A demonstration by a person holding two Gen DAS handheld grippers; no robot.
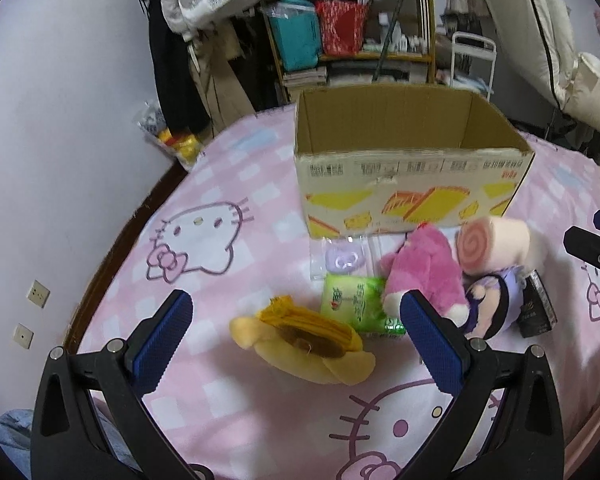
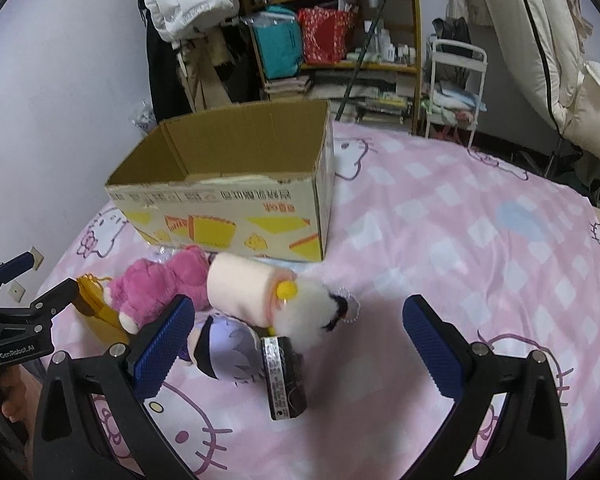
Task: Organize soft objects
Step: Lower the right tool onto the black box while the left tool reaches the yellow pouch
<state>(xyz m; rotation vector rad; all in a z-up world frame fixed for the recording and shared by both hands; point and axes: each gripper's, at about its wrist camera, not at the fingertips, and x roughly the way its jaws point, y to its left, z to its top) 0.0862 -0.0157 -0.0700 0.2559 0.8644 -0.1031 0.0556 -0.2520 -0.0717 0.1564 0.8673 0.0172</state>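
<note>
Left wrist view: the left gripper [image 1: 296, 328] hangs wide open and empty, the yellow plush [image 1: 300, 340] on the bed directly between its fingers, the green packet [image 1: 354, 300] just beyond. A careless closing could pinch the packet too.

Right wrist view: the right gripper [image 2: 300, 336] is spread wide, empty, over the roll-shaped plush [image 2: 244, 290]; the hard black box [image 2: 286, 380] lies below and could be grabbed by mistake. The cardboard box [image 2: 228, 208] stands ahead-left.
</note>
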